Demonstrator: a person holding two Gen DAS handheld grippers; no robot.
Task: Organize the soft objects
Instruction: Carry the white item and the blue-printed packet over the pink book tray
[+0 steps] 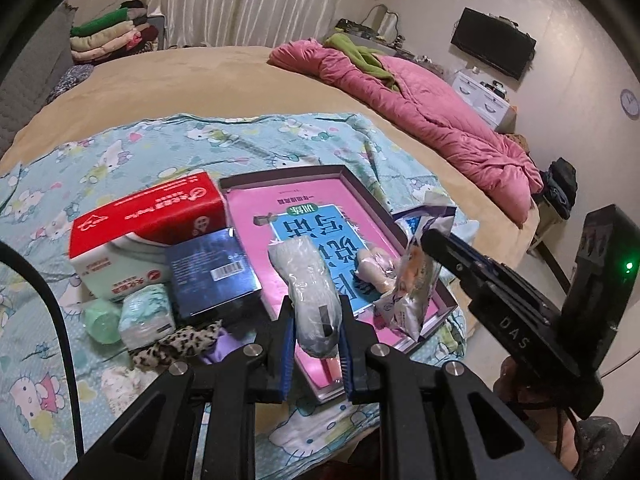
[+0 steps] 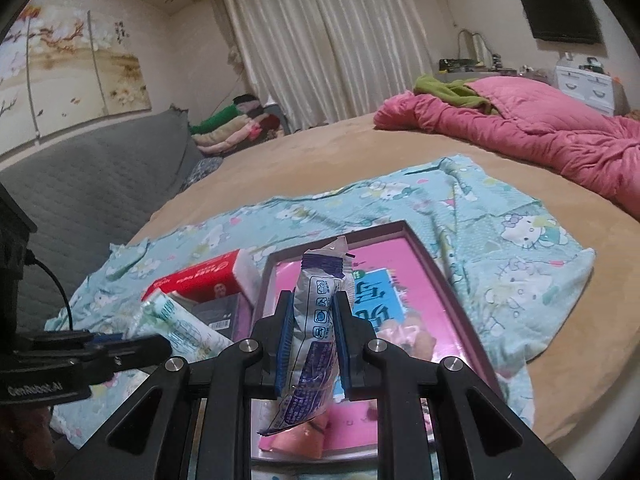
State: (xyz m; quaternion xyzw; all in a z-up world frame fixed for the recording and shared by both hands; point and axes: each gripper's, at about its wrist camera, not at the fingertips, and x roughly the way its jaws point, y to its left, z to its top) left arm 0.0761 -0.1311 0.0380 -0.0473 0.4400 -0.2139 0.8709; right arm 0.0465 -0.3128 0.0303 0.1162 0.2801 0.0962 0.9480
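At the lower centre, the left gripper clamps a clear plastic-wrapped white pack, while the right gripper clamps a purple-and-white crinkled wrapper above the shallow pink-lined tray.

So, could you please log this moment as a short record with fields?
surface: cartoon-print cloth on a bed
left gripper: shut on a clear-wrapped white packet
right gripper: shut on a blue-and-white pouch
below both: pink tray
beside tray: red tissue pack, dark box
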